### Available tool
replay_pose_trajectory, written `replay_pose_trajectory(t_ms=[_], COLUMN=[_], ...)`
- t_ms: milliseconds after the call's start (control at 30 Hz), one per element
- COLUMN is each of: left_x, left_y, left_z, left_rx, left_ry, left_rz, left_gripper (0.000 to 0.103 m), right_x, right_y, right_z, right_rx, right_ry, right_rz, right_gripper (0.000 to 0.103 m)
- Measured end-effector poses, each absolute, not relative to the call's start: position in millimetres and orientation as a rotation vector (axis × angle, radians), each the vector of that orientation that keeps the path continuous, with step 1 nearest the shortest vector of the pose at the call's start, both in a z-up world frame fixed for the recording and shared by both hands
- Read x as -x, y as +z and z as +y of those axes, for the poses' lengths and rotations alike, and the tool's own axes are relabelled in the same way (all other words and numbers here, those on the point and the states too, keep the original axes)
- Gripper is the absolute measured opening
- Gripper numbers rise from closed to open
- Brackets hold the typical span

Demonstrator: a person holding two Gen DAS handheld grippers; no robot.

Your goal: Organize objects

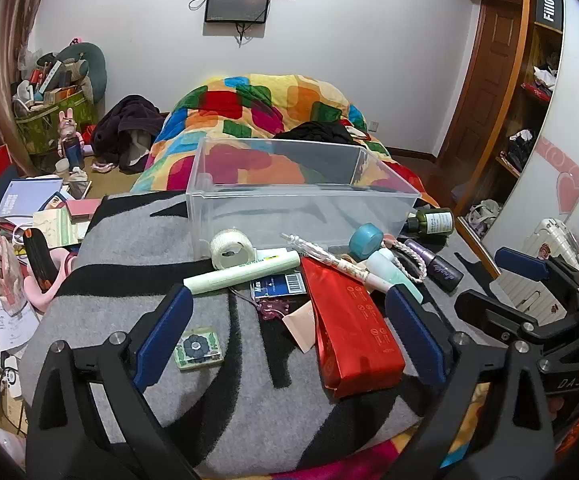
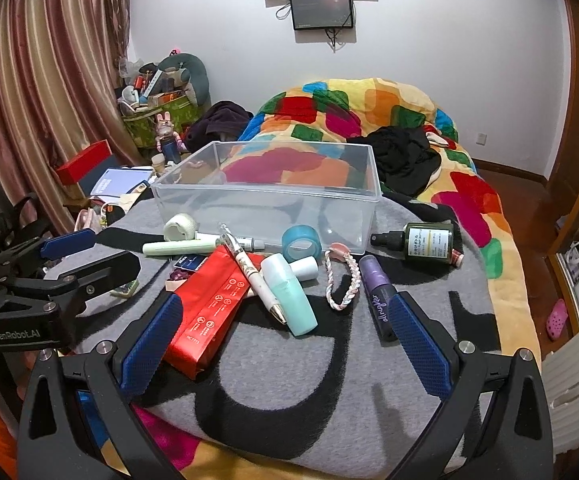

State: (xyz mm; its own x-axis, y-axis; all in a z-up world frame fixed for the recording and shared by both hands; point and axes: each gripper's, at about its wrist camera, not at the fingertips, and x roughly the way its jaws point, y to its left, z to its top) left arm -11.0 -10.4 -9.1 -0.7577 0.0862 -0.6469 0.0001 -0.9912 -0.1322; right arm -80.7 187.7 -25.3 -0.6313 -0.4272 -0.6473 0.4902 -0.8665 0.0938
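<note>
1. The clear plastic bin [image 2: 265, 196] is taken as the landmark; it stands on the grey and black blanket [image 2: 269, 384], open side up, and nothing is seen inside it. The sorting is therefore judged not yet begun, if the bin is indeed the intended container.
2. Every loose item is found on the blanket in front of the bin. Just before its front wall are seen the white tape roll [image 2: 178, 227], the blue tape roll [image 2: 301, 243] and the pale green tube [image 2: 180, 247].
3. Further out from the bin, the red foil packet [image 2: 209, 312] is seen with the white pen [image 2: 251, 276] laid across it, and the mint bottle [image 2: 291, 300] lies touching the pen.
4. Off the bin's right front corner, the dark green spray bottle [image 2: 421, 242] is seen on its side; the braided cord [image 2: 343, 280] and the purple bottle [image 2: 379, 296] lie nearer the camera.
5. To the left, well out from the bin's front, a small floral tile [image 1: 198, 347] is seen, with a blue card [image 1: 277, 286] and a pink charm [image 1: 273, 307] between it and the packet.
6. The left gripper [image 1: 289, 332] is held over the packet with its jaws spread wide; nothing is gripped.
7. The right gripper [image 2: 285, 340] hangs with its jaws likewise apart, empty, near the mint bottle.
8. All of the items are judged still to be placed.
</note>
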Motion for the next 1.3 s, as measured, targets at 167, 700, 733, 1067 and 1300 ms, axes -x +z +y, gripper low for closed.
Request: replay_pose_trajectory(t_ms=[167,700,733,1067,1300], left_x=[10.8,8.5,8.5,7.5,8.9], left_y=[-9.2,-8.3,-8.2,-8.3,-11.0], left_z=[-8.1,-5.1,-4.8,-5.0,-5.8], left_rx=[1.074,1.067,1.067,1.067,1.072], left_ry=[2.894,2.888,2.888,2.877,2.859], left_rz=[-0.185,-0.174,-0.175,-0.173,-0.167], left_gripper=[0.099,0.1,0.1,0.1,0.1], right_x=[80.4,81.5,81.4,81.5,85.3], right_y=[-25.1,-24.0,-24.0,-23.5,-26.3], right_z=[188.0,190.5,190.3,189.8,186.6], right_rx=[-0.948,-0.956,-0.957,-0.95,-0.958], right_ry=[-2.464,-2.472,-2.472,-2.463,-2.442], right_rz=[0.126,0.111,0.11,0.103,0.099], right_gripper=[0.102,0.102,0.102,0.102,0.102])
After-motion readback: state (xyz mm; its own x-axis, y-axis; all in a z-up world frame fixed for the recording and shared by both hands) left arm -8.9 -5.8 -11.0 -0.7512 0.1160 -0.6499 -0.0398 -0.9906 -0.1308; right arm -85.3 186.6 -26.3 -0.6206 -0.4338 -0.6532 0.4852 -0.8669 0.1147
